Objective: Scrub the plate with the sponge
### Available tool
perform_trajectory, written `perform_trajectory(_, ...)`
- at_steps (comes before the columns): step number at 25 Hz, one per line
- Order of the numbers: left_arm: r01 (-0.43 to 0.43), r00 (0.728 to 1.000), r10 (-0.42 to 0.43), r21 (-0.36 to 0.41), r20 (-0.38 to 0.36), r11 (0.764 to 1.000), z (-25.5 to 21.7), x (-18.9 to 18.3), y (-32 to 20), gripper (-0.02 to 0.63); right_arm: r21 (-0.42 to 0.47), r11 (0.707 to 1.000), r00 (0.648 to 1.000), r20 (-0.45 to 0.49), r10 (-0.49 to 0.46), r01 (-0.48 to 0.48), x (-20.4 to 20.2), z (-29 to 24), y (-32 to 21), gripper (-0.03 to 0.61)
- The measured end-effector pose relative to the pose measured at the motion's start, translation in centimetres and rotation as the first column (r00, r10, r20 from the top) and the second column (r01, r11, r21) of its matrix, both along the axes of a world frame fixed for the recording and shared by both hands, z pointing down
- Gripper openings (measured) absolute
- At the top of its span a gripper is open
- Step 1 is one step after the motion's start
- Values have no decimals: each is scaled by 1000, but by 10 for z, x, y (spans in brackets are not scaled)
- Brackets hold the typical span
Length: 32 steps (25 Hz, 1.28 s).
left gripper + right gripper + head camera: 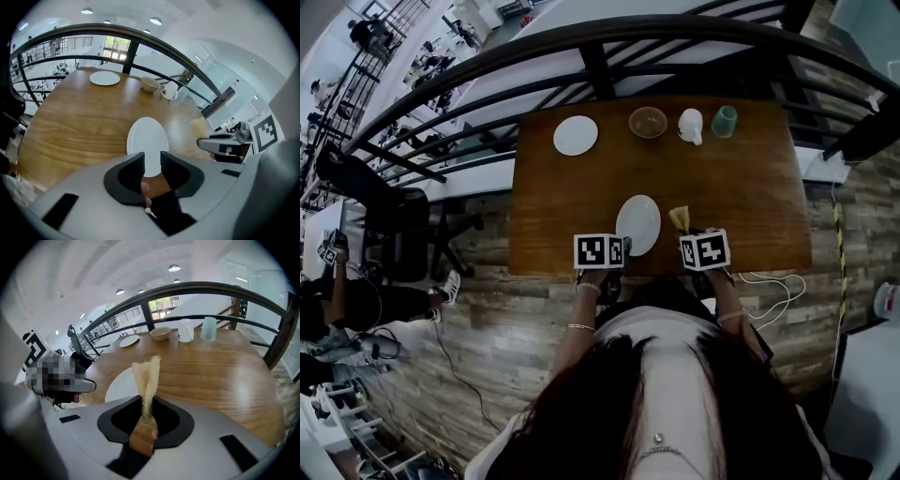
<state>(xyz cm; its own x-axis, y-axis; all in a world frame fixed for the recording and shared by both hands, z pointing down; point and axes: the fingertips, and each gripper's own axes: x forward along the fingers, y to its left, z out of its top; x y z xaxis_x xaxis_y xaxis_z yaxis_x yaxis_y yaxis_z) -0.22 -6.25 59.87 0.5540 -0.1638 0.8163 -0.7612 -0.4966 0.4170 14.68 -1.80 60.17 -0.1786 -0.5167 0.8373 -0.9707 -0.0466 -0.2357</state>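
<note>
The plate (637, 223) is white and looks clean. It sits in the middle of the table (750, 197), close to the near edge. From above it looks like an egg shape.

The sponge (146, 376) is pale yellow and rough. It sticks up just right of the plate. The right gripper (147, 399) has its jaws clamped on the bottom of the sponge.

The left gripper (152, 161) has its jaws a little apart. Nothing is pinched in them. The near rim of the plate shows through the gap.

Both grippers are side by side over the near edge of the table. Both point down and away from the person. The left one is at the near left of the plate. The right one is at its near right.

The table is brown wood. At the far side stand a second plate (576, 135), a bowl (648, 122), a white cup (691, 126) and a green cup (724, 120), in a row from left to right. Behind the table runs a dark rail (600, 70). The floor (487, 309) is wood planks. A dark chair (403, 234) stands to the left.
</note>
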Motion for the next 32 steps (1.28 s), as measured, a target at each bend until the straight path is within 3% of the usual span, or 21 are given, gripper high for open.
perform_trajectory(9, -6, 1000, 6, 66, -8, 998, -16, -3, 6, 89, 58, 998, 999, -35, 9, -7, -1, -17, 7, 89)
perform_trajectory(18, 4, 999, 1, 140, -36, 990, -34, -8, 2, 51, 119, 992, 989, -144, -23, 40, -8, -41, 10, 89)
perform_trajectory(32, -29, 994, 58, 280, -96, 960, -77, -6, 4, 11, 224, 973, 990, -114, 83, -55, -16, -76, 19, 89)
